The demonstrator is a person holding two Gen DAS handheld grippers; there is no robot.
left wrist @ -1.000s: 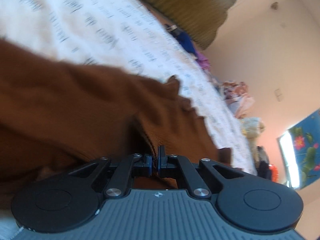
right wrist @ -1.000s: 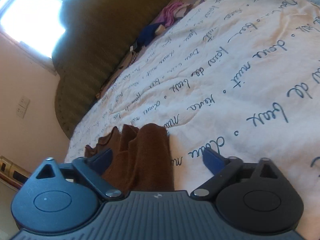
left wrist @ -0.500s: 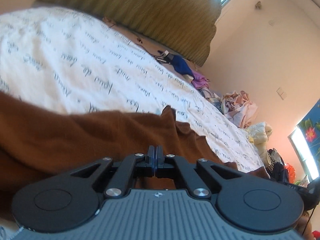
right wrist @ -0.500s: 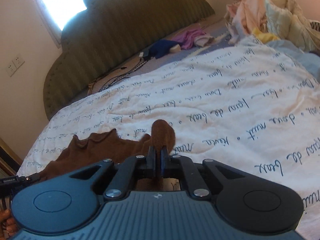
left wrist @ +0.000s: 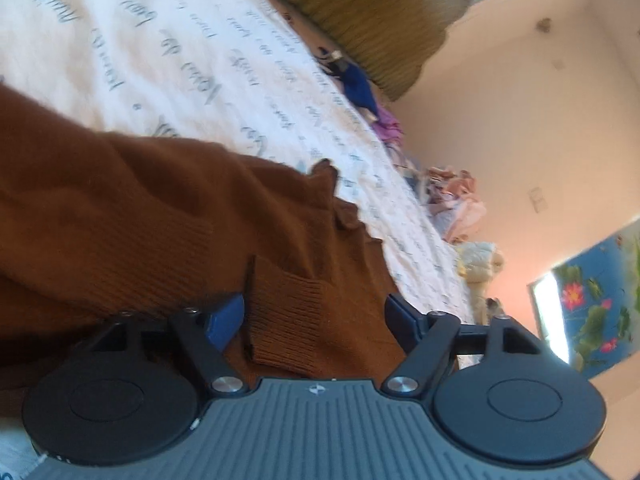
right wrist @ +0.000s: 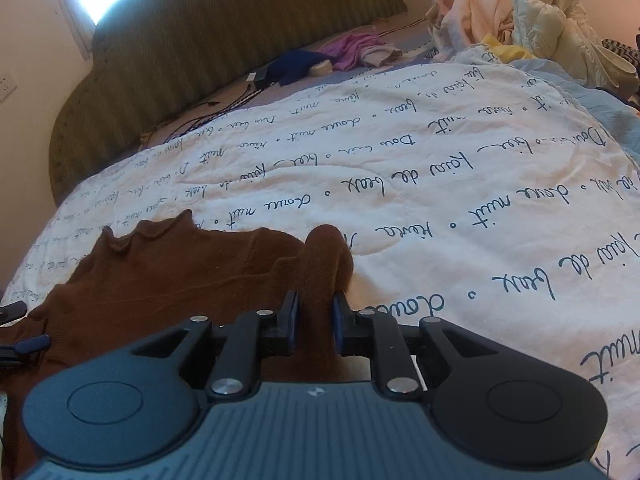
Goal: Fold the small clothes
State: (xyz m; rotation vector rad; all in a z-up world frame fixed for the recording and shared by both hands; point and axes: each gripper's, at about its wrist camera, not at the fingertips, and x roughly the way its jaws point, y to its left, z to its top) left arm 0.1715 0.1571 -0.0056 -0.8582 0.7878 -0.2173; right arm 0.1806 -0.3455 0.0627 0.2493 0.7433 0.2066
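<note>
Folding a brown knit sweater (right wrist: 168,280) that lies on the bed's white script-print quilt (right wrist: 440,184), near its front edge. The left tool (left wrist: 314,312) has just been opening: jaws wide, released, the ribbed cuff (left wrist: 284,320) lying loose between the pads, touching neither as far as I can tell. The right tool (right wrist: 314,316) has just been opening a little from a clench; a raised pinch of sweater fabric stands between its narrow jaws, and whether the pads press on it I cannot tell.

Step in hand, as I judge it: laying the sleeve across the body and letting go. To do it well: release only once the cloth lies flat, back the tools out low and straight so the pads don't drag the knit, then smooth the bump at the right tool before the next fold.

Surface is soft and quilted, so cloth may bunch. Room: green padded headboard (right wrist: 224,32), bright window behind, a heap of unfolded laundry (right wrist: 512,12) at the far corner, blue and purple garments by the headboard, a floral curtain (left wrist: 592,296) on the left view's wall.
</note>
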